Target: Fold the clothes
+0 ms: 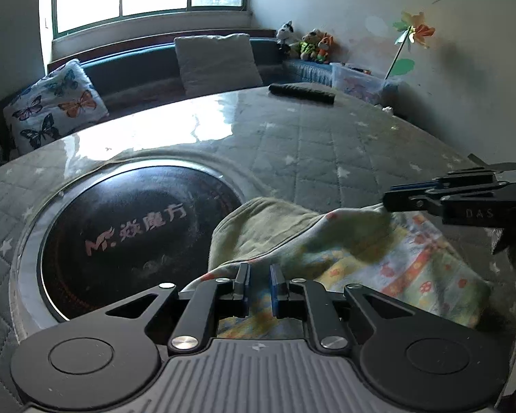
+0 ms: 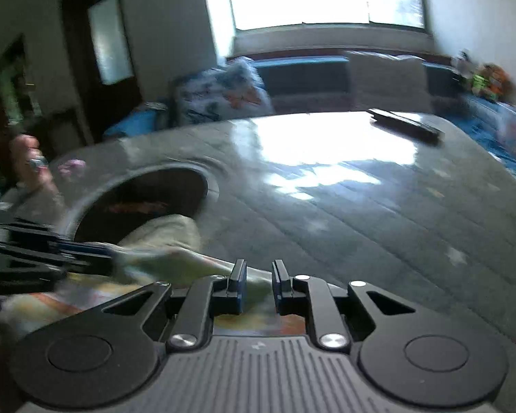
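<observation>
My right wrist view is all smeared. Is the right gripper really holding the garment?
Observer: Yes. The left wrist view shows the right gripper shut on a lifted corner of the garment.
Operator: Which side of the fabric faces up?
Observer: Mixed. The folded-over part near the round black cooktop shows plain olive fabric, and the rest shows a colourful floral print.

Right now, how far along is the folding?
Midway, probably. Done: the patterned garment lies partly doubled, its plain green inside showing. In hand: the right gripper pinches a lifted edge; the left gripper appears to hold the near edge. Left: laying that fold flat on the table.
</observation>
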A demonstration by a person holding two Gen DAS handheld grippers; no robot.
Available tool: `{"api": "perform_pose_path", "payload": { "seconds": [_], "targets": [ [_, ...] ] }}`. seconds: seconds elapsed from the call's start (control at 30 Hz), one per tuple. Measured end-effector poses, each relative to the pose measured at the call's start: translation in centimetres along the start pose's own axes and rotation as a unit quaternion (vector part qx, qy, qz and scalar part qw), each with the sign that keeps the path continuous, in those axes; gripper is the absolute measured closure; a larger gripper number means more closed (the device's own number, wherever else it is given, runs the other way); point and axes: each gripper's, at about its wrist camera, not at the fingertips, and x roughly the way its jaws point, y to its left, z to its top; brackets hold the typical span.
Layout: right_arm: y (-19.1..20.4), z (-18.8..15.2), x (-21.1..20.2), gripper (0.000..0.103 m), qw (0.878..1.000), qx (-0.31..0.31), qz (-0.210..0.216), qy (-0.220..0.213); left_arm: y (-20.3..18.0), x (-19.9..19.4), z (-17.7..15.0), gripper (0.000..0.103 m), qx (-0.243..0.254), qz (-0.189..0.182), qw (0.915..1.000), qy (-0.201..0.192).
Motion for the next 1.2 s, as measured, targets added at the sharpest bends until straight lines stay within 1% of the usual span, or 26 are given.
{"api": "perform_pose_path", "payload": {
  "seconds": [0.1, 0.13, 0.27, 0.4, 0.6, 0.7, 0.77, 0.93, 1.03, 1.13, 1.2],
  "targets": [
    [2.0, 0.6, 0.9, 0.088, 0.999, -0.021, 0.050, 0.007, -0.2, 0.3, 0.2, 0.090, 0.000, 0.003, 1.0000, 0.000],
    [2.4, 0.7, 1.5, 0.088, 0.998, -0.025, 0.056, 0.010, -0.2, 0.5, 0.3, 0.090, -0.003, 0.004, 1.0000, 0.002],
    [3.3, 0.8, 3.7, 0.088, 0.997, -0.030, 0.064, 0.022, 0.3, 1.0, 0.4, 0.090, -0.014, 0.004, 0.9999, 0.005],
    [3.6, 0.4, 5.5, 0.091, 0.997, -0.039, 0.050, 0.033, 0.5, 1.6, 0.3, 0.090, -0.015, 0.007, 0.9998, 0.010],
    [4.5, 0.7, 4.7, 0.090, 0.997, -0.058, 0.043, 0.024, 0.5, 1.1, 0.3, 0.089, -0.017, 0.006, 0.9998, 0.001],
    [5.3, 0.7, 3.9, 0.090, 0.995, -0.074, 0.061, 0.018, 0.5, 0.5, 0.3, 0.089, -0.019, 0.004, 0.9998, -0.006],
    [6.0, 0.4, 3.8, 0.090, 0.993, -0.090, 0.073, 0.022, 0.5, 0.3, 0.3, 0.089, -0.018, 0.003, 0.9998, -0.007],
    [7.5, -1.2, 3.0, 0.090, 0.987, -0.133, 0.088, 0.037, 0.6, 0.8, -0.1, 0.089, -0.014, 0.007, 0.9999, 0.005],
    [8.6, -2.0, 1.9, 0.090, 0.983, -0.152, 0.098, 0.039, 0.7, 0.8, -0.2, 0.089, -0.017, 0.008, 0.9998, 0.006],
    [9.1, -2.7, 0.9, 0.089, 0.980, -0.159, 0.111, 0.043, 0.6, 0.9, -0.2, 0.089, -0.019, 0.012, 0.9997, 0.005],
    [9.8, -3.5, 0.0, 0.087, 0.977, -0.173, 0.116, 0.042, 0.5, 1.0, -0.3, 0.089, -0.020, 0.013, 0.9997, 0.004]
  ]
}}
